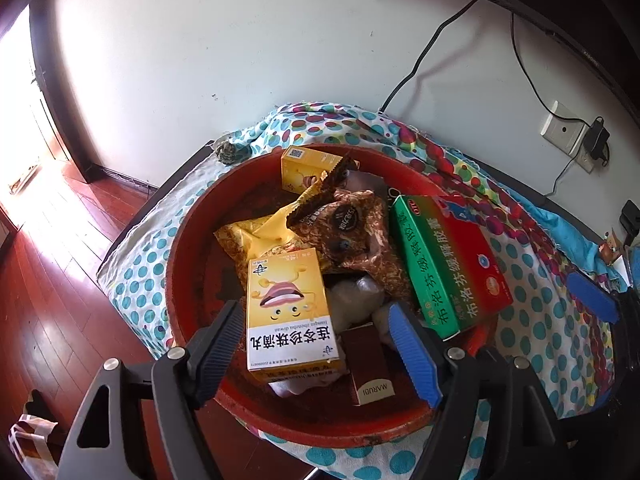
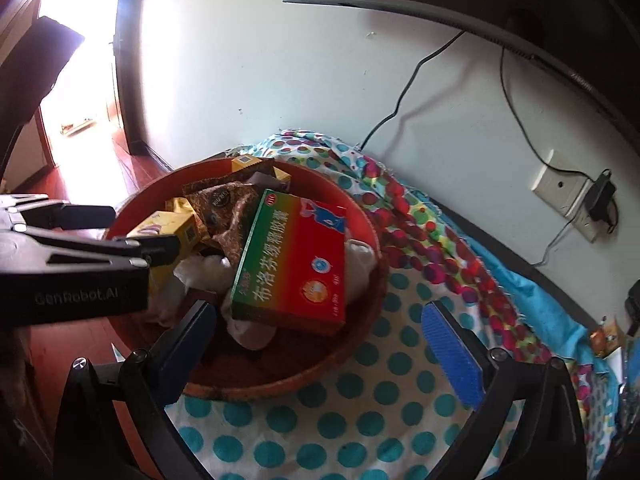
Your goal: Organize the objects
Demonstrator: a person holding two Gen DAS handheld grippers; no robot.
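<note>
Both grippers, left [image 1: 320, 344] and right [image 2: 324, 340], stand spread wide, gripping nothing. The yellow cardboard medicine box [image 1: 290, 312] and the green-and-red box [image 2: 296, 264] (tilted) lie in the round red basin [image 2: 360, 344].

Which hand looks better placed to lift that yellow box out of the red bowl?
Left, probably. The left tongs hang open right around the yellow box in the red bowl. The right tongs are open over the bowl's edge and the dotted cloth, nearer the green-and-red box.

Red bowl [image 1: 188, 240] on dotted cloth holds yellow box [image 1: 288, 312], green-red box [image 1: 448, 256] leaning on rim, snack packets [image 1: 352, 228].
</note>
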